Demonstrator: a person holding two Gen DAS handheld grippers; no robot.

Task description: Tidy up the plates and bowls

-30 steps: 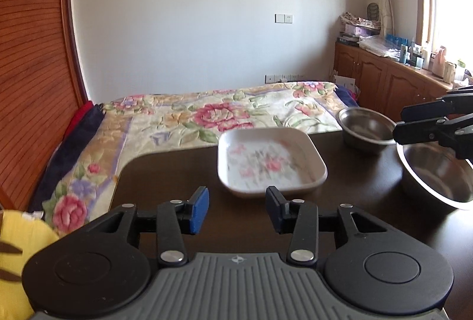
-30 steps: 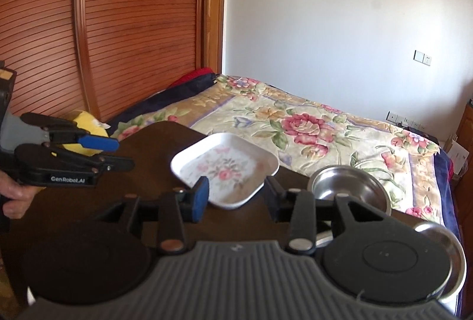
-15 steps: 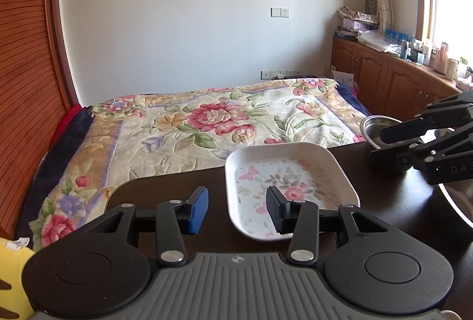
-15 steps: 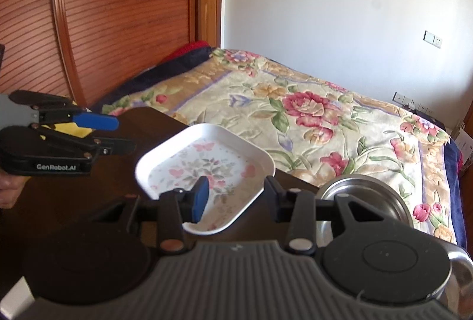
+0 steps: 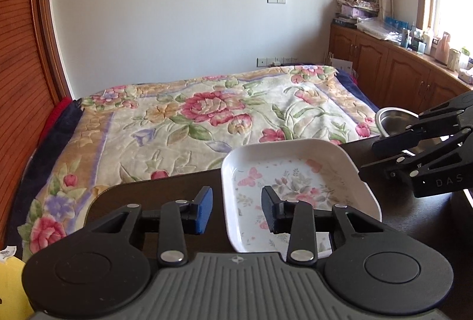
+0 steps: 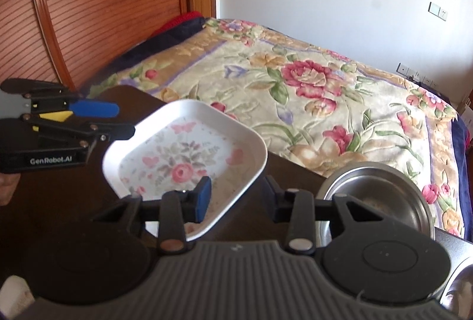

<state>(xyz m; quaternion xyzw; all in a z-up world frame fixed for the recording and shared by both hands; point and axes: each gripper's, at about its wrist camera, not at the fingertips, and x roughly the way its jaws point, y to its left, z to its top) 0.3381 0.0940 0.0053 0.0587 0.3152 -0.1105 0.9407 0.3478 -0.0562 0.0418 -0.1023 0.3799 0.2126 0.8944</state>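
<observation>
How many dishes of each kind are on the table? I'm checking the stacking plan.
Square floral plate: 1
Steel bowls: 2, the small steel bowl and the large steel bowl, which shows only as a rim at the frame edge
Total: 3

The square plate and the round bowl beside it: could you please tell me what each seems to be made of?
The square plate looks like glossy white melamine or glazed ceramic; its printed flowers and smooth rim leave that open. The round bowl looks like stainless steel: grey, shiny, with a thin rolled rim.
</observation>
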